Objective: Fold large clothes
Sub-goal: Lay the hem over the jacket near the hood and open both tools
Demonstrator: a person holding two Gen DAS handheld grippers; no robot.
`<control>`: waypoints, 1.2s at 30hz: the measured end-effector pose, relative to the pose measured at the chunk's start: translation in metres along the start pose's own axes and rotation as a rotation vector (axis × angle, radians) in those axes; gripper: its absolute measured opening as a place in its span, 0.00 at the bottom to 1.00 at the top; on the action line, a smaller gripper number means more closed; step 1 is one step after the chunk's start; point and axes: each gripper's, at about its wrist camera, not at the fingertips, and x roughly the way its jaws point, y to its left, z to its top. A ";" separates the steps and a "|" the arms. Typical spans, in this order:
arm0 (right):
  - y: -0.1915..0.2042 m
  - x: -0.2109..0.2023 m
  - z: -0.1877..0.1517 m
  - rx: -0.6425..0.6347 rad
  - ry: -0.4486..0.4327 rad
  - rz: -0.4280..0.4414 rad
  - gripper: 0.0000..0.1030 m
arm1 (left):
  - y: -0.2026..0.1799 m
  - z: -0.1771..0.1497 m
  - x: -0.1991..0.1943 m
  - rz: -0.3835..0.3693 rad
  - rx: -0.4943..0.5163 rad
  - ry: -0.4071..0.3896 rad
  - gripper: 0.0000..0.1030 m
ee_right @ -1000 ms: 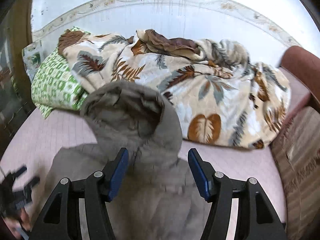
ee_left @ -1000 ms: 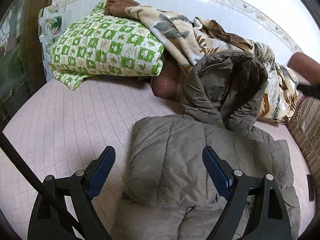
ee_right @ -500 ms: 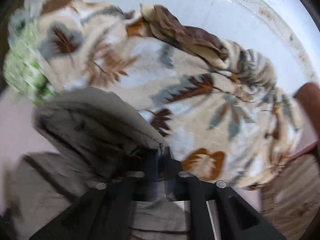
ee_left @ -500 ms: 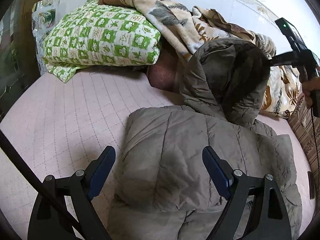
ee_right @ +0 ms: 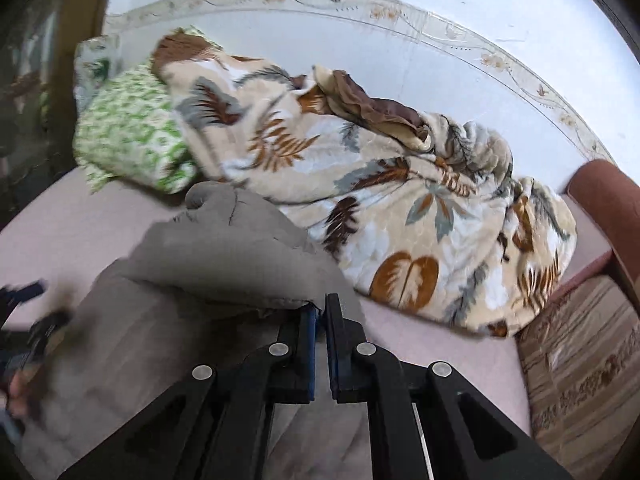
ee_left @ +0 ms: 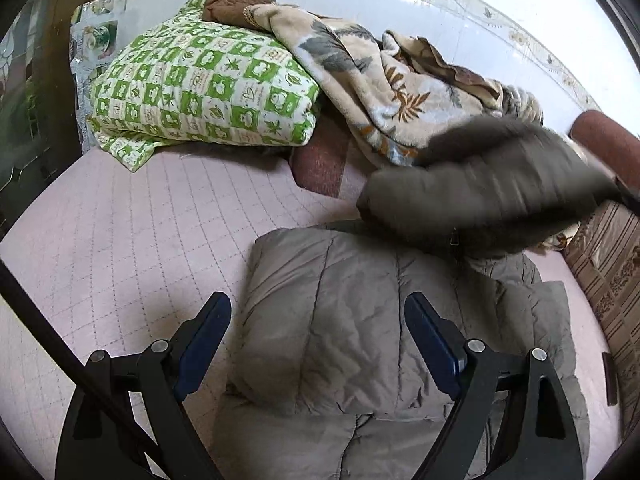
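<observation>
A grey-brown padded jacket (ee_left: 360, 320) lies on a pink quilted bed (ee_left: 120, 240), filling the lower centre of the left wrist view. The right claw (ee_right: 318, 312), low and centre in its own view, has its jaws pressed together on the edge of the jacket's hood (ee_right: 224, 248), which is lifted and blurred as it hangs over the jacket body. In the left wrist view the same hood (ee_left: 480, 196) shows as a dark smear at the middle right. The left claw (ee_left: 316, 328) sits at the bottom of its frame with jaws wide apart, empty, poised above the jacket's folded body without touching it that I can see. The risk, as I judge it, is that the thin pinch on the hood rim slips on the slick fabric, or that the puffy hood springs open once laid down, since nothing pins the body. A rumpled leaf-print blanket (ee_right: 400, 184) sits just behind the jacket across the upper middle of the frame, close enough for the hood to catch on it. A green-and-white checked pillow (ee_left: 200, 88) rests in the upper left, well apart. A reddish-brown bolster (ee_right: 608, 208) and a striped brown cushion (ee_right: 584, 360) crowd the right edge. A white tiled wall (ee_right: 360, 32) runs behind.
</observation>
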 end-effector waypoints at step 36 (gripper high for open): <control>-0.008 0.102 -0.077 0.502 0.078 0.263 0.33 | -0.098 0.017 0.076 -0.114 0.053 0.153 0.85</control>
